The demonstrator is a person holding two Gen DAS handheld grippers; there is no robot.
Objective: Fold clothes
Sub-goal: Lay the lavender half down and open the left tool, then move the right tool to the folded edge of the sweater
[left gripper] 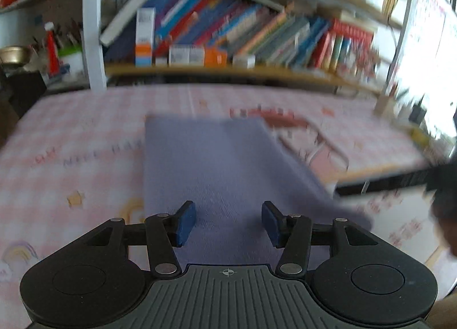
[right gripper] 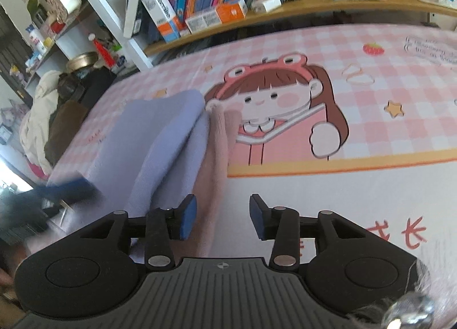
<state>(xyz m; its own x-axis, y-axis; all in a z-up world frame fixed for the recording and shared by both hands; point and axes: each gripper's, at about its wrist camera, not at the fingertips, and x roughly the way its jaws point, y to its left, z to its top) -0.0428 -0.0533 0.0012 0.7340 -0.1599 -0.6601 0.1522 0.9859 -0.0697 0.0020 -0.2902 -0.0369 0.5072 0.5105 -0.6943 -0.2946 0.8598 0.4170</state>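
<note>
A folded lavender garment (left gripper: pixel 217 163) lies flat on the pink checked cloth (left gripper: pixel 71 140) that covers the table. My left gripper (left gripper: pixel 228 216) hovers over its near end, open, with nothing between the blue pads (left gripper: pixel 185 223). In the right wrist view the lavender garment (right gripper: pixel 160 135) shows a doubled fold, and a pale pink garment (right gripper: pixel 218 146) sticks out from under its right edge. My right gripper (right gripper: pixel 222 210) stands open just beside that pink edge, and its pads (right gripper: pixel 258 219) press on nothing. A dark blurred shape with a blue tip (right gripper: pixel 68 186) at the left is the other gripper.
A bookshelf (left gripper: pixel 228 72) full of leaning books and small boxes runs along the table's far side. A white shelf post (left gripper: pixel 92 29) stands at the back left. A cartoon girl print (right gripper: pixel 274 106) covers the cloth to the right. A pile of clothes (right gripper: pixel 42 117) sits off the left edge.
</note>
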